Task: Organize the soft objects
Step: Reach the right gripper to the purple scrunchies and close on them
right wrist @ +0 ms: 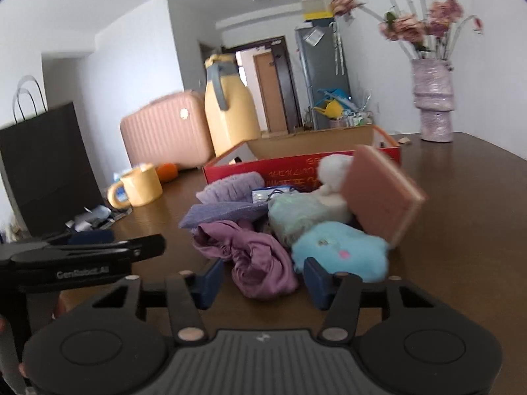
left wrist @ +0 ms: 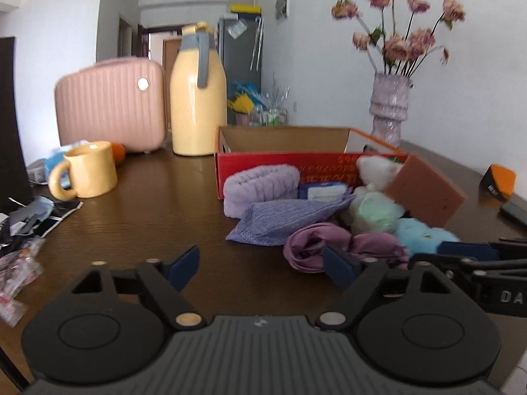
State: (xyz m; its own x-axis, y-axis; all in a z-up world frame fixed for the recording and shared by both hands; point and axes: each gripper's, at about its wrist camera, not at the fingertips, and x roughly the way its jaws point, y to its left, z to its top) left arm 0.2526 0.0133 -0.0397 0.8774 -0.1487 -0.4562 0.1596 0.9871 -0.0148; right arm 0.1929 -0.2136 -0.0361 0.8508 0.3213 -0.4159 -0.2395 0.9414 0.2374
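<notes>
Step, judged: pick-up about to begin. Right gripper (right wrist: pixel 260 281), fingers apart, straddles purple cloth (right wrist: pixel 253 263) (nothing clamped); next move calls for closing. Left gripper (left wrist: pixel 263 265), fingers apart, over bare table (left wrist: pixel 148 217). Soft pile behind; red box (left wrist: pixel 286 164) beyond, contents hidden

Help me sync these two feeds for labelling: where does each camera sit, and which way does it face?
Left wrist: rides the left claw, low over the wooden table, facing the soft pile and the red box; its own open blue pads show, plus the right claw entering at right.
Right wrist: rides the right claw, facing the purple cloth and blue plush; open pads show, the left claw at left.
Shared: the pile, box, yellow jug, pink case, vase.
</notes>
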